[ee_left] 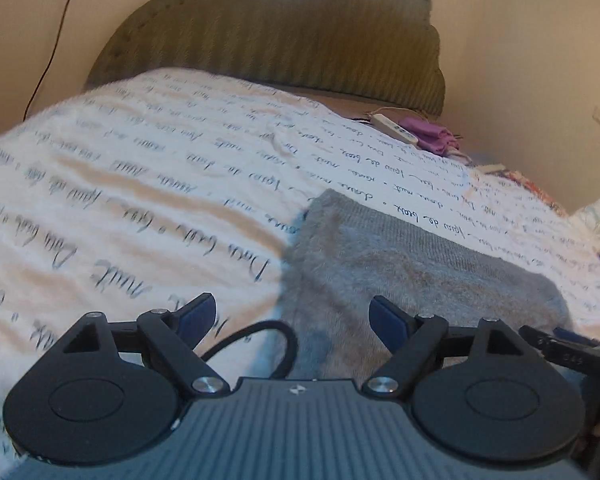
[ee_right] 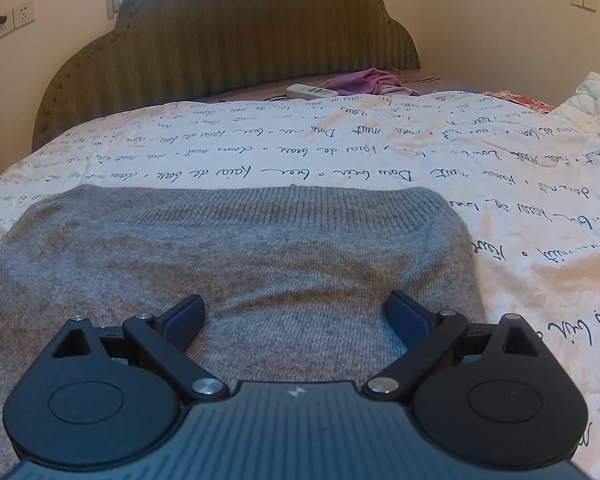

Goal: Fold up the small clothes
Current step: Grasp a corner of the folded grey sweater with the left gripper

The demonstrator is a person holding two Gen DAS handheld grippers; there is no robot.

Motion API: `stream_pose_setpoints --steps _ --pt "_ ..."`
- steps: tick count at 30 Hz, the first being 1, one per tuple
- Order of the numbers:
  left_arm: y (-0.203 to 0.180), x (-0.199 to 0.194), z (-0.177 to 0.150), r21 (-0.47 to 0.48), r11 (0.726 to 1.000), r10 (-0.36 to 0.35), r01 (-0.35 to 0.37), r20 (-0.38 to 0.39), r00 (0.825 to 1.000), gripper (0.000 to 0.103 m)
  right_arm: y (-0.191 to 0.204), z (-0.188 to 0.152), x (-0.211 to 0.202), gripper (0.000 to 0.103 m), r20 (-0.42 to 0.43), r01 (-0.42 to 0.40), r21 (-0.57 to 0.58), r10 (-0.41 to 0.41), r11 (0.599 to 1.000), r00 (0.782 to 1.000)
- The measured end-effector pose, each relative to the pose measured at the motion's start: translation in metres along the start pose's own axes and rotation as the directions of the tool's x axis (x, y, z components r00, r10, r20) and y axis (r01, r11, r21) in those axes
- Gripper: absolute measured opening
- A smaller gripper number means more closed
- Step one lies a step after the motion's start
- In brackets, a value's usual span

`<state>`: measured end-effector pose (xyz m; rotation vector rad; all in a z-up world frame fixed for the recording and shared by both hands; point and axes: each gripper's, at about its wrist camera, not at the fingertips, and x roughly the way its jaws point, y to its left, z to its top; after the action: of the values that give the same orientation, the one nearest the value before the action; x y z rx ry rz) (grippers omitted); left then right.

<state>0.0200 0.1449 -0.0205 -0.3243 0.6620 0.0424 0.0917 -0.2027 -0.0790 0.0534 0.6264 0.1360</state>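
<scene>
Grey knit sweater [ee_right: 236, 256] lies flat on the bed, on my white quilt w/ cursive script [ee_right: 340, 152]. Fabric is a fine rib knit, looks soft and a bit fuzzy. A thicker ribbed band runs across its far edge, from abt 10 to 1 o'clock in the right wrist view. Far right corner is rounded, and the right side edge drops twd 4 o'clock. It fills most of the lower half of that view, spreading out past 9 o'clock. In the left wrist view the same sweater [ee_left: 400, 276] sits at 4–5 o'clock, one corner pointing up twd 12, quilt [ee_left: 140, 184] taking the whole left side.

My right gripper [ee_right: 296, 312] hovers low over the sweater, angled down, both blue pads [ee_right: 408, 316] spread wide w/ only knit showing in the gap. Released, gripping nothing. Can't tell if the tips touch the cloth.

My left gripper [ee_left: 292, 316] is also spread wide and empty, tilted down, straddling the sweater's left edge: left pad [ee_left: 198, 314] over quilt, right pad over grey knit. Left view is motion-blurred. A black cable loop [ee_left: 260, 340] sits just behind the jaws.

Far off: green padded headboard [ee_right: 228, 40] at 12, purple cloth [ee_right: 360, 80] and white remote [ee_right: 310, 90] abt 1 o'clock.
</scene>
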Motion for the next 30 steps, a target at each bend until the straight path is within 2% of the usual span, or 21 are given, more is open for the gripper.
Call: stream_pose_setpoints --steps 4,7,10,12,15,17,21,22,27,28,30 --pt "0.016 -0.025 -0.017 -0.126 0.989 -0.082 0.079 -0.017 0.996 0.085 0.002 0.002 -0.001 0.098 -0.01 0.01 -0.011 -0.01 1.0 1.0" --pt "0.023 -0.033 -0.029 -0.226 0.964 -0.15 0.137 -0.041 0.988 0.085 0.01 0.012 -0.016 0.099 -0.009 0.056 -0.01 -0.056 0.998 0.998" --pt "0.031 -0.024 -0.037 -0.32 0.934 -0.196 0.159 -0.088 0.977 0.085 0.018 0.012 -0.039 0.099 0.036 -0.036 -0.006 0.036 0.999 0.999" --pt "0.037 -0.018 -0.039 -0.379 0.91 -0.215 0.167 -0.089 0.972 0.084 0.023 0.006 -0.039 0.099 0.016 -0.028 -0.044 0.029 0.999 0.999" --pt "0.051 -0.009 -0.035 -0.478 0.854 -0.275 0.207 -0.076 0.959 0.085 0.02 -0.013 -0.023 0.099 -0.047 0.002 -0.068 -0.005 0.998 0.999" --pt "0.059 -0.001 -0.031 -0.532 0.819 -0.302 0.216 -0.078 0.95 0.083 0.016 -0.02 -0.026 0.1 0.001 -0.018 -0.047 0.018 0.999 1.0" --pt "0.078 0.008 -0.026 -0.654 0.705 -0.396 0.275 -0.042 0.917 0.083 0.02 -0.019 -0.024 0.101 -0.004 -0.004 -0.069 0.004 0.998 1.0" --pt "0.081 0.009 -0.026 -0.669 0.687 -0.415 0.283 -0.041 0.909 0.083 0.02 -0.02 -0.024 0.101 -0.005 -0.005 -0.069 0.005 0.998 1.0" --pt "0.082 0.012 -0.026 -0.669 0.688 -0.426 0.281 -0.058 0.903 0.08 0.018 -0.02 -0.025 0.102 -0.002 -0.014 -0.058 0.014 0.998 1.0" --pt "0.079 0.012 -0.026 -0.656 0.701 -0.42 0.279 -0.064 0.905 0.078 0.018 -0.02 -0.025 0.102 -0.002 -0.014 -0.058 0.014 0.998 1.0" --pt "0.066 0.011 -0.024 -0.59 0.765 -0.383 0.258 -0.095 0.919 0.064 0.018 -0.02 -0.025 0.102 -0.003 -0.013 -0.059 0.013 0.998 1.0"
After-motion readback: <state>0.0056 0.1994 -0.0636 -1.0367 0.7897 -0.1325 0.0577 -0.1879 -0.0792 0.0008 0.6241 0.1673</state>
